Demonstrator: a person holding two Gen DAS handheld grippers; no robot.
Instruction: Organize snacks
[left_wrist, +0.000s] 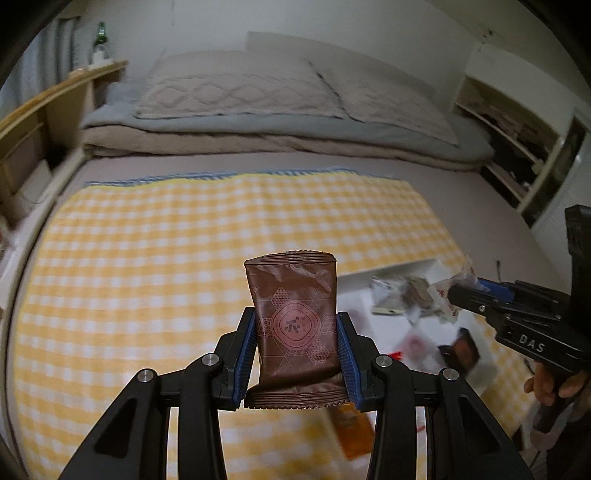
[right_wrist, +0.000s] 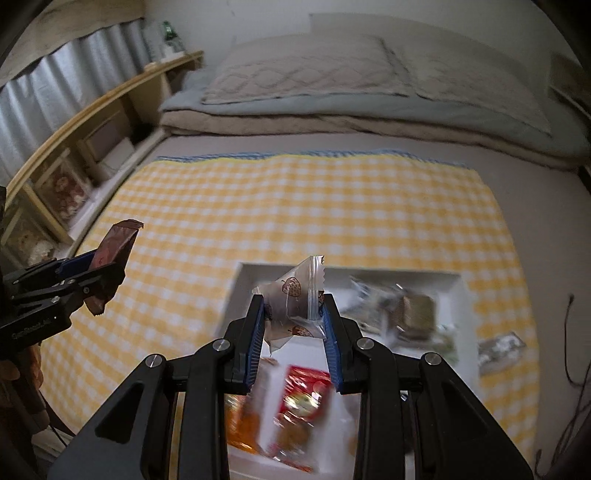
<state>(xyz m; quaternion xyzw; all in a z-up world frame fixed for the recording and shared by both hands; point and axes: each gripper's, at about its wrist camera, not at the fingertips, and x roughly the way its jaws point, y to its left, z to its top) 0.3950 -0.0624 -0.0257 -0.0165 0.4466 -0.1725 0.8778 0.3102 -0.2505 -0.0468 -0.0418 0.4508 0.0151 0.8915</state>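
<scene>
surface: bed (right_wrist: 535, 192) | covered by: yellow-and-white checked cloth (right_wrist: 295, 206) | on cloth: white rectangular tray (right_wrist: 452, 282), small grey packet (right_wrist: 500, 350) beside it | far end: folded grey quilts (right_wrist: 369, 107)

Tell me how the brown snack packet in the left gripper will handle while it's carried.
The brown snack packet probably stays fairly stiff: it stands upright above the left gripper. Its glossy film looks slippery, so it might slide. The creased top suggests it is light and crushable.
</scene>
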